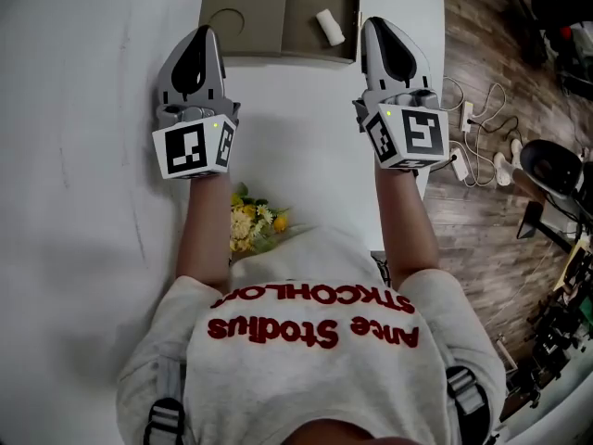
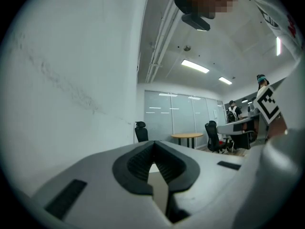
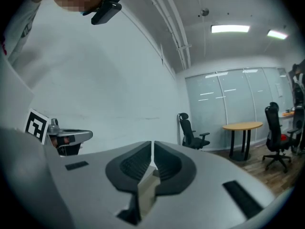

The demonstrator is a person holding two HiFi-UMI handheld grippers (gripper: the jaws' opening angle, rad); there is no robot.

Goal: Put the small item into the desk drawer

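I see small white cylindrical roll (image 1: 330, 26) lying in right-hand compartment of open tan drawer (image 1: 301, 26). Left gripper (image 2: 153, 147), right gripper (image 3: 152, 149): jaws closed, nothing between, above white surface (image 1: 93, 156). I judge roll light, slightly squashy, prone to rolling; gentle grip across middle.

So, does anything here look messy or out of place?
Nothing spilled or broken. The small white roll lies askew in the open drawer, a bunch of yellow flowers sits at the near edge of the desk, and loose cables sprawl on the floor at the right.
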